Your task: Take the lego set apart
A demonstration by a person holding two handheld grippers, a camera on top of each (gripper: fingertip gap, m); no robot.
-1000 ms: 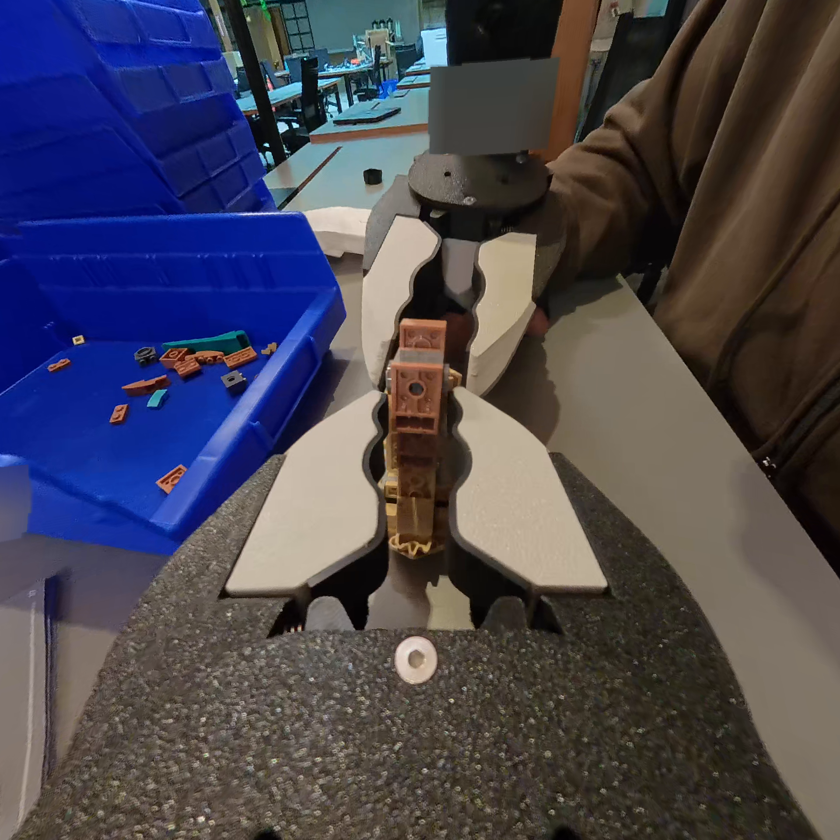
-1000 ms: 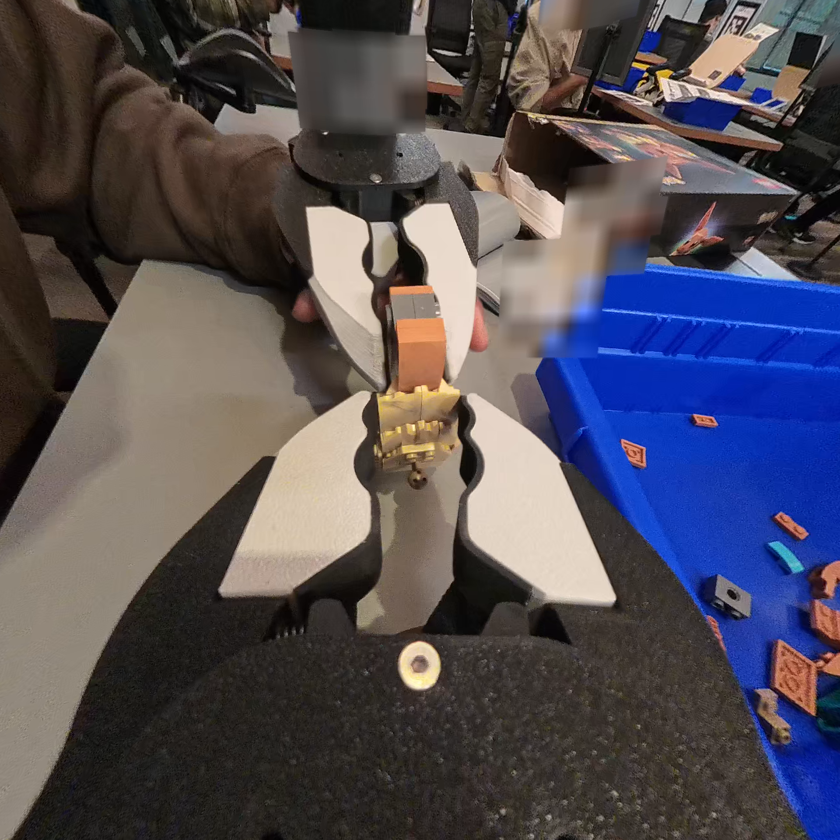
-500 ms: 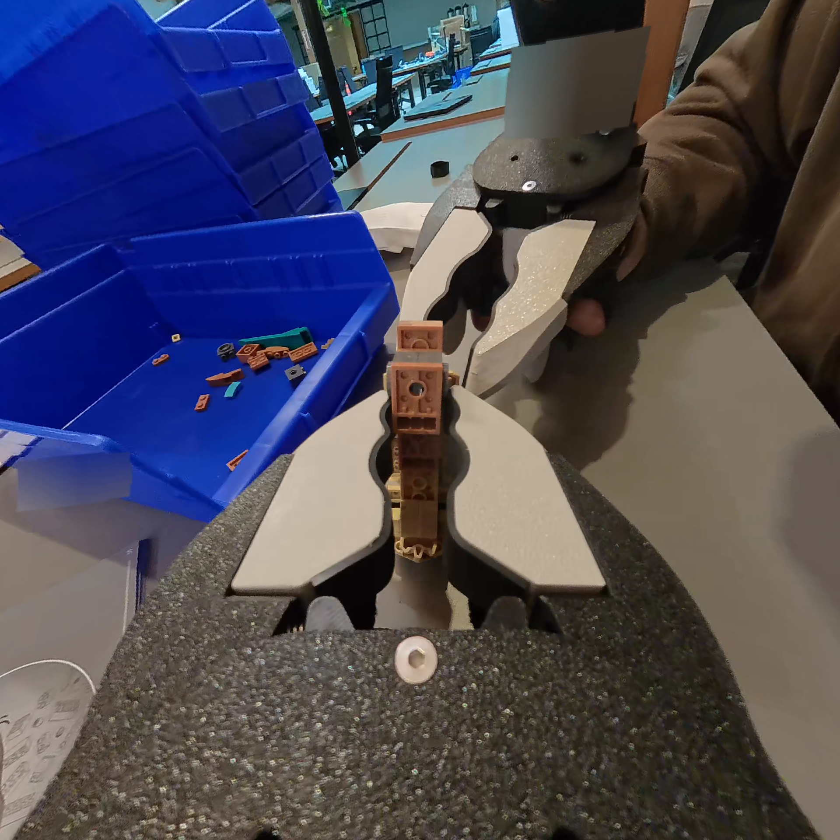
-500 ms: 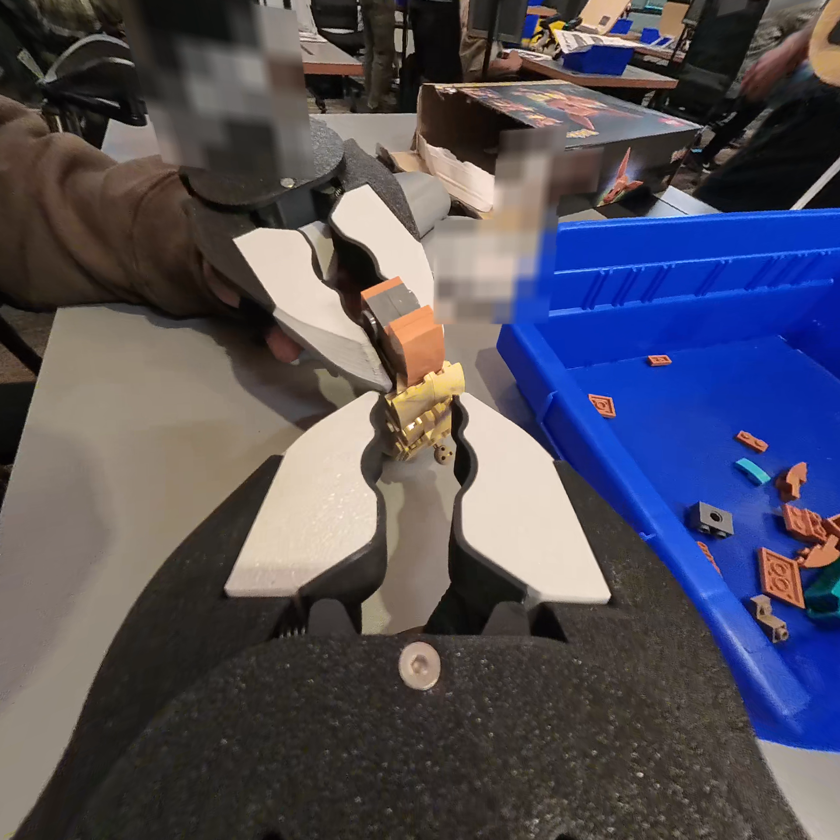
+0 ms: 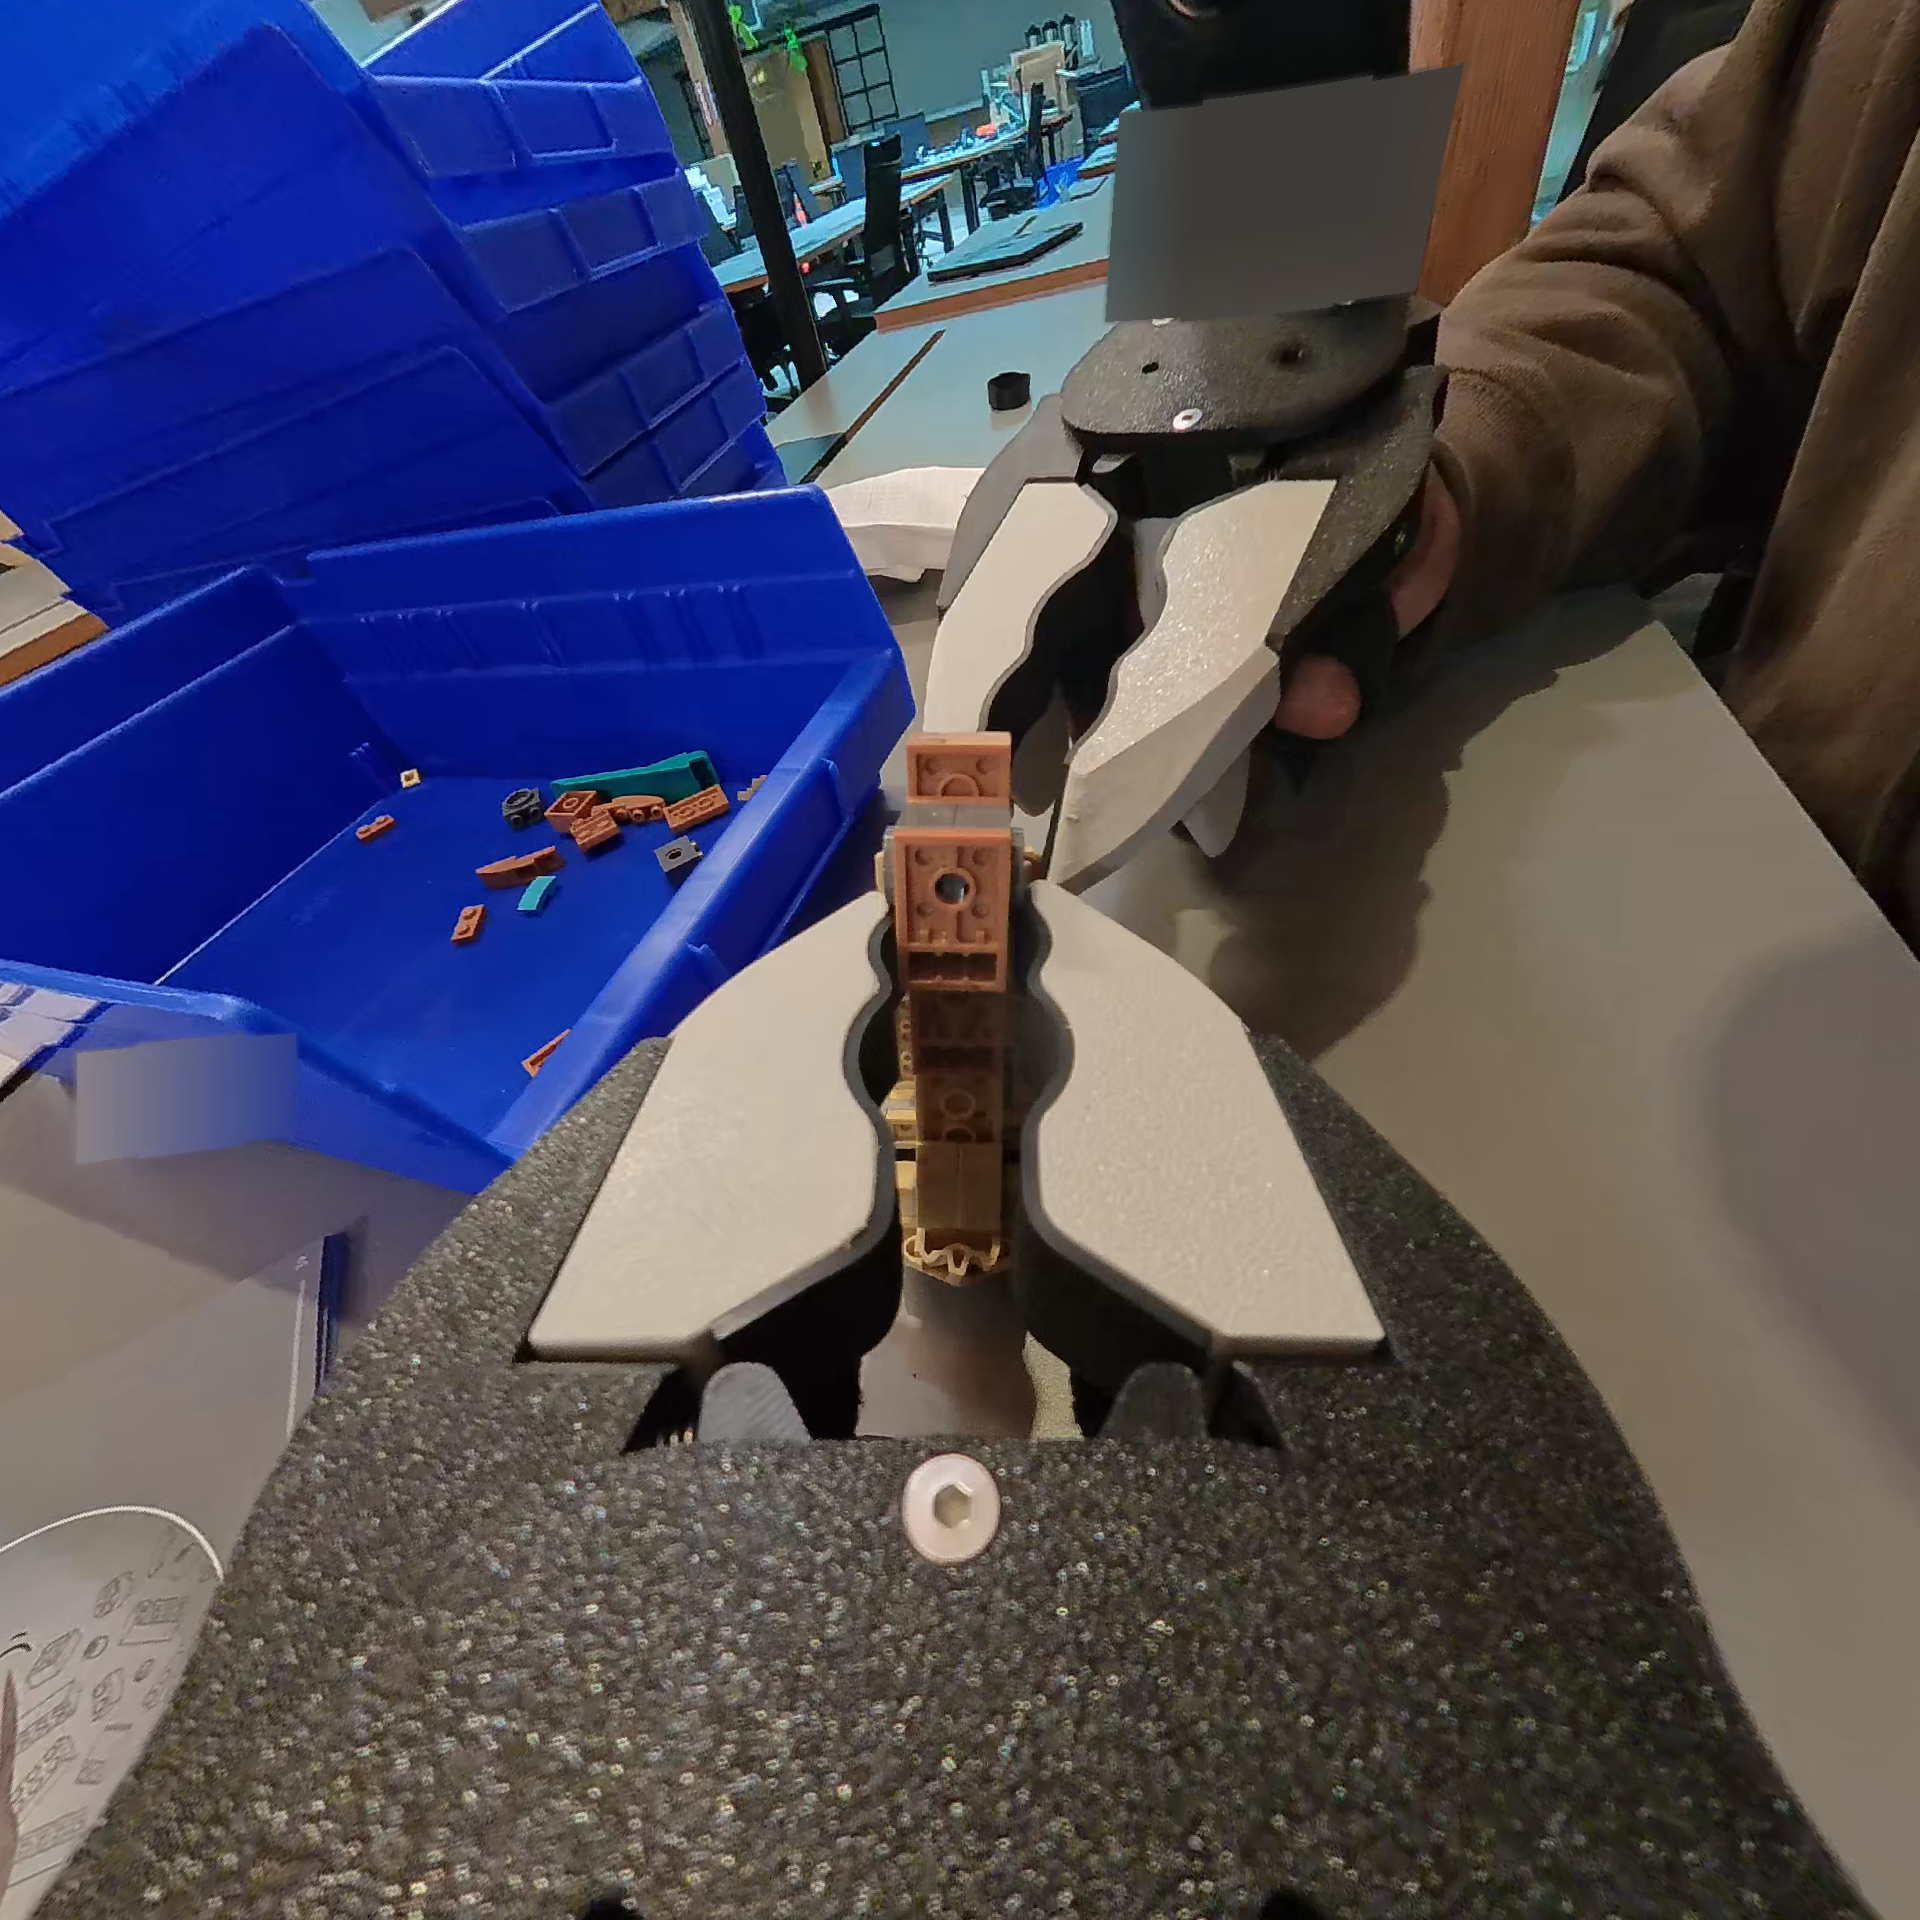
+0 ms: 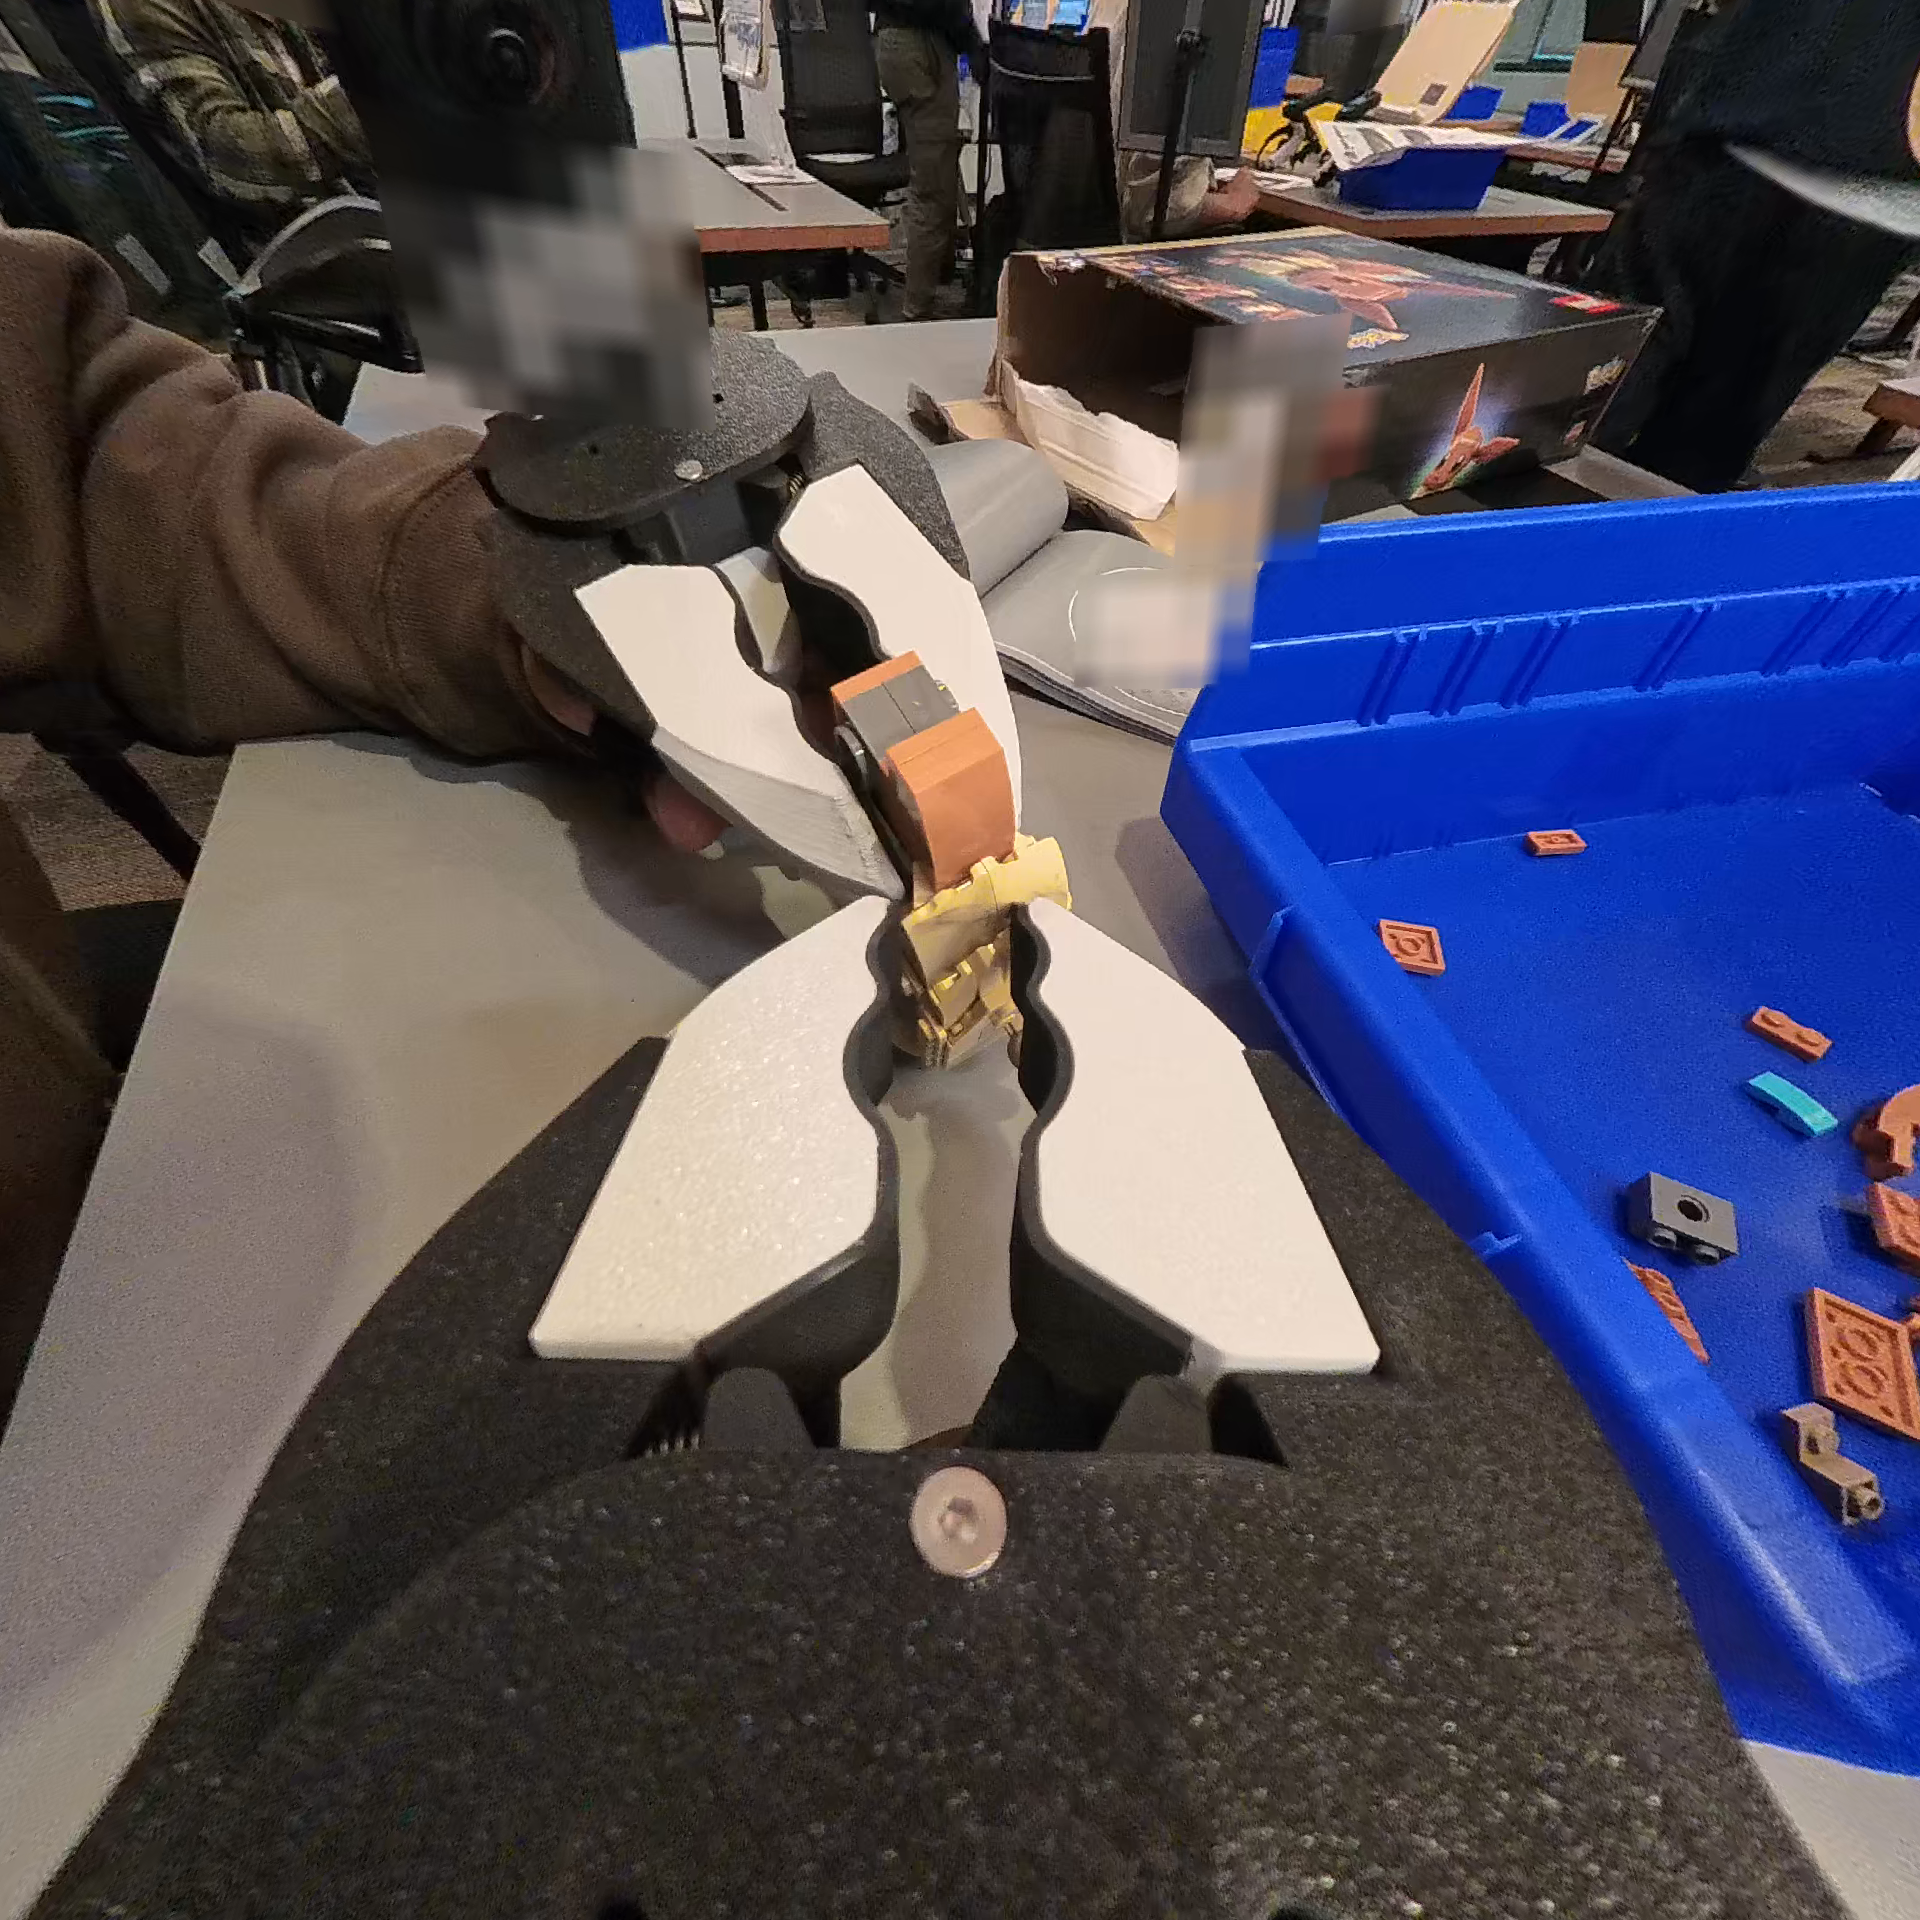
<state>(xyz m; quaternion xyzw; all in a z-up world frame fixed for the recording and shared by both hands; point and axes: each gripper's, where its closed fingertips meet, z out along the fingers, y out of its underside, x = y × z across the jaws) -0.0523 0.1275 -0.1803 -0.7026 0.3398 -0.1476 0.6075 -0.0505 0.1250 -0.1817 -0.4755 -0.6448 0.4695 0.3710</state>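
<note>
Now brick assembly (image 5: 951, 914) long axis along left gripper (image 5: 954, 935) fingers, clamped; right gripper (image 6: 961, 966) clamped on tan end

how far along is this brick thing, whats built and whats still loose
Built: a small brick build of brown, grey and tan pieces is already joined into one stack. In hand: the left tongs clamp its brown length, and the right tongs close on its tan end, above the grey table. Remaining: about a dozen loose pieces, mostly brown, lie in the blue bin.
</note>
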